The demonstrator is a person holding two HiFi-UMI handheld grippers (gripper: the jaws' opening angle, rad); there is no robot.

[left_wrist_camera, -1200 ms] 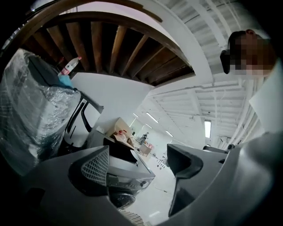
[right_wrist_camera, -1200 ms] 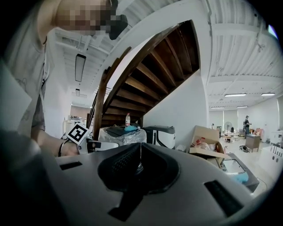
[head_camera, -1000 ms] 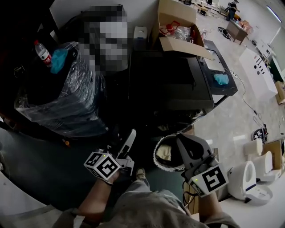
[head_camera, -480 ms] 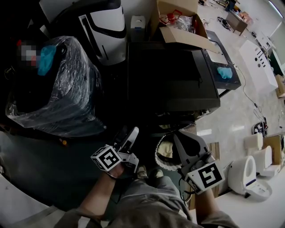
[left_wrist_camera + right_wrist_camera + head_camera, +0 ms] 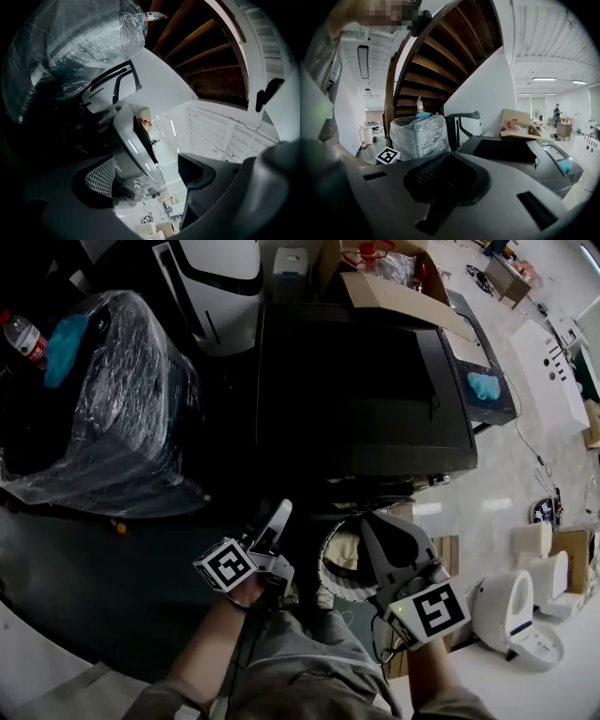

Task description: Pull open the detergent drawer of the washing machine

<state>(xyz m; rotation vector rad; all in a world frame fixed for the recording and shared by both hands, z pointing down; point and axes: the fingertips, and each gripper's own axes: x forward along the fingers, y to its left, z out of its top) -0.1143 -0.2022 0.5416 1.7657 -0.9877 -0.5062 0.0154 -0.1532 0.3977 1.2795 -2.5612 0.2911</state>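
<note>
Head view now shows more of washing machine (image 5: 366, 390) than before.

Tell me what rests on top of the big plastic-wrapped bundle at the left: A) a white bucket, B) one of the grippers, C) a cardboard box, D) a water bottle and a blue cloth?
D: the head view shows a water bottle next to a blue cloth atop the plastic-wrapped bundle.
</note>
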